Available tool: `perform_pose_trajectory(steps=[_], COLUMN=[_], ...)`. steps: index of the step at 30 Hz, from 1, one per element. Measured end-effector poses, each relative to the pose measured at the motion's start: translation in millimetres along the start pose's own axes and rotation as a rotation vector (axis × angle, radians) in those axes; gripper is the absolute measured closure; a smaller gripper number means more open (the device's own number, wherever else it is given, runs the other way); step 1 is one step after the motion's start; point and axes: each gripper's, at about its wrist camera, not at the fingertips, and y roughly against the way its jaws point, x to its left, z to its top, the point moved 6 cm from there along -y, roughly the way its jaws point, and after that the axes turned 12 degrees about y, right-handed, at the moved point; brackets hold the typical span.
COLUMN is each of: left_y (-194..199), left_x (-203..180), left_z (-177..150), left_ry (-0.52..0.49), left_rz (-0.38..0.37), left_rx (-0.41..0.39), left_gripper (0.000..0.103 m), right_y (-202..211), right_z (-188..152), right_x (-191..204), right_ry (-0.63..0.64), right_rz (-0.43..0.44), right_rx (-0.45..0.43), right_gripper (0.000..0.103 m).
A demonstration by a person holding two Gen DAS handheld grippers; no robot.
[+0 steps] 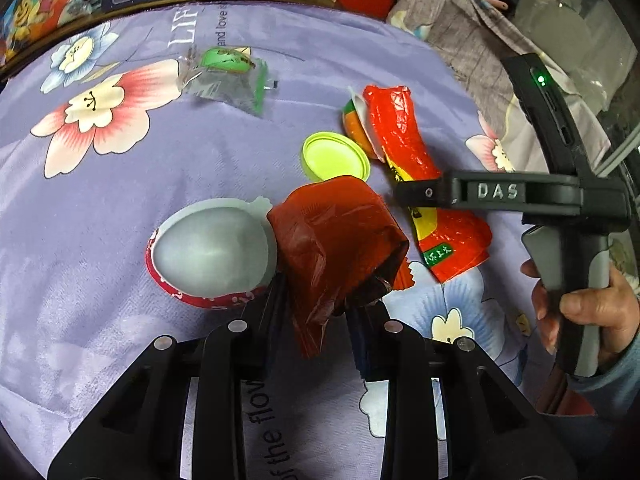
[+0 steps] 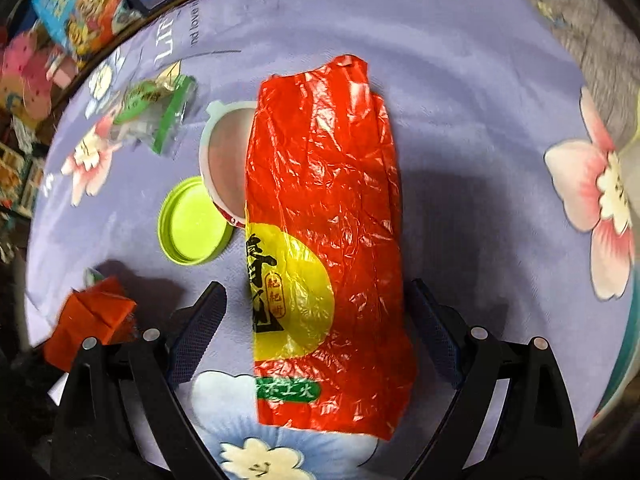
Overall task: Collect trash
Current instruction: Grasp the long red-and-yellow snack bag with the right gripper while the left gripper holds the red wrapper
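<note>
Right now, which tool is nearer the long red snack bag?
Right. The right tool straddles the long red snack bag, fingers open; the left tool sits beside it, clamping a dark red wrapper.

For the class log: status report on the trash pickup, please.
Left hand-held gripper shut on dark red wrapper. Right hand-held gripper open, straddling big red bag. Green lid, cups, clear packet left. Nothing blocking.

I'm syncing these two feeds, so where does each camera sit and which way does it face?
Left wrist: on the left gripper, looking down its fingers at the dark red wrapper it grips; the right gripper and a hand show.
Right wrist: on the right gripper, looking steeply down, open jaws either side of the red bag.
Shared: red bag, green lid, dark red wrapper, purple floral cloth.
</note>
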Motion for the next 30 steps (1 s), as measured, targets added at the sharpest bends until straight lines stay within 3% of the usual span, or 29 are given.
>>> perform_pose_trajectory(steps=[1, 3, 6, 7, 8, 17, 30], left_y=[-1, -1, -1, -1, -1, 6, -5], left_x=[0, -1, -5, -6, -8, -43, -159], left_z=[0, 0, 1, 1, 1, -4, -17], left_ry=[0.000, 0.001, -0.001, -0.003, -0.004, -0.052, -0.258], left_rz=[0.000, 0.000, 0.001, 0.003, 0.003, -0.009, -0.049], left_rx=[0.001, 0.003, 0.002, 0.001, 0.002, -0.002, 0.026], left_gripper=[0.073, 0.073, 0.073, 0.073, 0.073, 0.073, 0.073], right_y=[-1, 1, 13, 17, 22, 57, 133], right_z=[-1, -3, -4, -4, -4, -27, -86], right_x=[2, 4, -3, -4, -7, -35, -126], right_ry=[0.023, 0.062, 0.049, 0.050, 0.044, -0.047, -0.216], right_rz=[-0.016, -0.066, -0.022, -0.024, -0.017, 0.048, 0.038], right_rx=[-0.004, -0.018, -0.047, -0.054, -0.062, -0.123, -0.256], right_gripper=[0.016, 0.028, 0.063, 0.081, 0.089, 0.090, 0.090])
